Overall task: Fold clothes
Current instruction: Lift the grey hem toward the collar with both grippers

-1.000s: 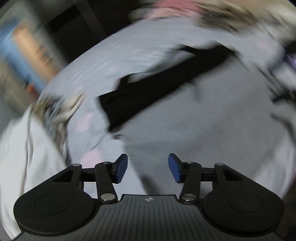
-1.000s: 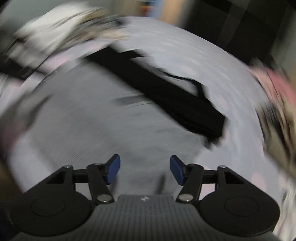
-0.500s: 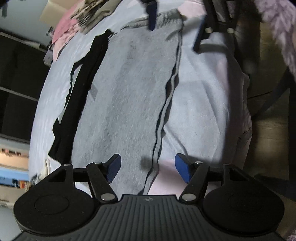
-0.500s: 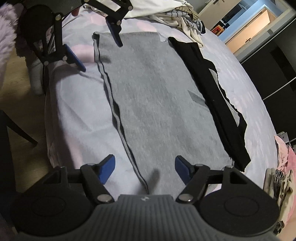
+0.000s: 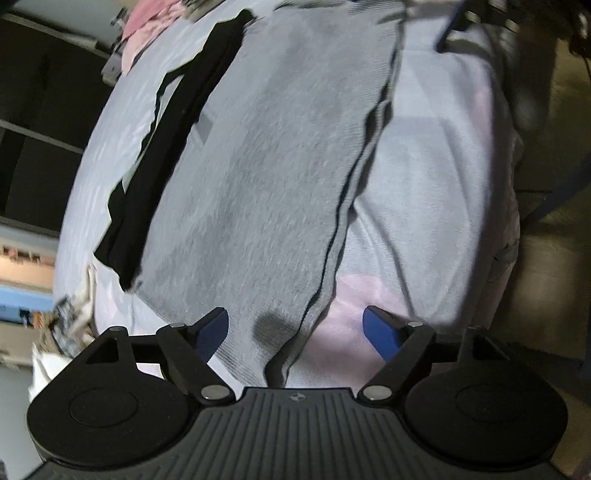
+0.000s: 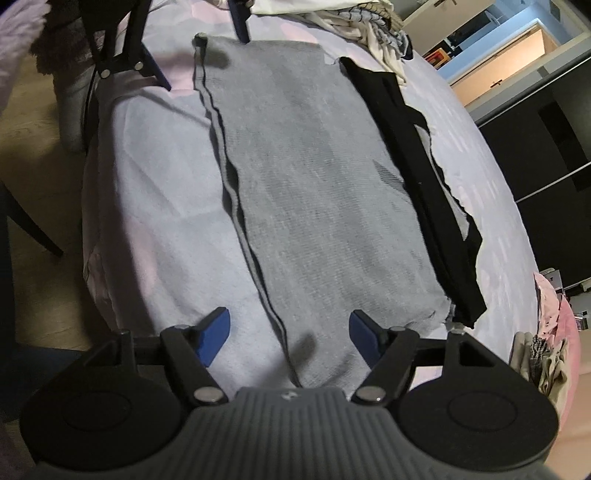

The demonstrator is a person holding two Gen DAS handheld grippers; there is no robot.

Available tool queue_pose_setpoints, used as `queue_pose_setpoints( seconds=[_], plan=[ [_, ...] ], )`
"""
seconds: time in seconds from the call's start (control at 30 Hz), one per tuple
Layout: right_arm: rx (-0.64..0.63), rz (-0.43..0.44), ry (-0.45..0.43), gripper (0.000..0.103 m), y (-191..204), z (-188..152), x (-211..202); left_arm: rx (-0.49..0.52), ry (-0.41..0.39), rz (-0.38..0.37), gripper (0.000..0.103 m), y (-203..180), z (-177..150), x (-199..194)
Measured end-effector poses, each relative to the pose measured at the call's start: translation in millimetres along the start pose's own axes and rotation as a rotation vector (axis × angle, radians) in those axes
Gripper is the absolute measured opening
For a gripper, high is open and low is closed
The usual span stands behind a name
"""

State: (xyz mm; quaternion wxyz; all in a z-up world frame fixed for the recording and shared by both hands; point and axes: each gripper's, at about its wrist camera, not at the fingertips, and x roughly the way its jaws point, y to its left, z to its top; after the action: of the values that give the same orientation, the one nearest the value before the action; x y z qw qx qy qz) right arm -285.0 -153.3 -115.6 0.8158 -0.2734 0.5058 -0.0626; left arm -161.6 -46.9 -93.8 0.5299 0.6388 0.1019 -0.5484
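A grey knit garment (image 5: 266,177) lies flat in a long strip on the pale bed, also shown in the right wrist view (image 6: 317,192). A black part (image 5: 166,155) runs along its far side (image 6: 417,177). My left gripper (image 5: 295,332) is open and empty, low over one end, its jaws straddling the near folded edge. My right gripper (image 6: 290,341) is open and empty over the opposite end, straddling the same edge. Each gripper shows at the top of the other's view: the left (image 6: 199,48), the right only as one blue finger (image 5: 448,27).
The bed (image 6: 155,192) has a pale blue and pink cover. Piles of clothes lie at both ends (image 6: 373,29) (image 6: 550,332). The bed's near edge drops to a wooden floor (image 5: 546,258). A dark chair leg (image 6: 33,225) stands by the bed.
Both grippers swung from a blurred view across the bed to opposite ends of the grey garment, then came lower and closer over its near edge. Both stay open.
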Motion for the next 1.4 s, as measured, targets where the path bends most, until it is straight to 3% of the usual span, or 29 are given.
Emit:
queue_pose_setpoints(
  seconds=[0.13,0.23,0.3,0.53,0.7,0.9,1.07,1.27,1.4],
  plan=[
    [0.007,0.021,0.017,0.085,0,0,5,-0.025,-0.004,0.016,0.083,0,-1,3],
    [0.023,0.012,0.037,0.092,-2,2,8,-0.019,-0.019,0.052,0.103,-3,-3,3],
    [0.031,0.013,0.046,0.092,-2,2,10,-0.022,-0.026,0.071,0.103,-4,-4,3],
    [0.124,0.051,0.087,0.094,-11,3,17,-0.206,0.046,-0.01,0.103,19,-4,9],
    [0.173,0.044,0.125,0.102,-12,2,20,-0.311,0.082,-0.018,0.103,23,-6,10],
    [0.19,0.05,0.133,0.102,-14,0,20,-0.415,0.115,-0.06,0.103,34,-11,12],
    [0.169,0.045,0.103,0.102,-12,-2,18,-0.347,0.051,-0.032,0.103,26,-13,7],
    [0.135,0.019,0.067,0.101,-8,-3,11,-0.128,-0.068,0.059,0.101,4,-12,-8],
    [0.049,-0.022,0.037,0.1,2,-3,6,-0.018,-0.111,0.13,0.098,-9,-12,-12]
  ],
)
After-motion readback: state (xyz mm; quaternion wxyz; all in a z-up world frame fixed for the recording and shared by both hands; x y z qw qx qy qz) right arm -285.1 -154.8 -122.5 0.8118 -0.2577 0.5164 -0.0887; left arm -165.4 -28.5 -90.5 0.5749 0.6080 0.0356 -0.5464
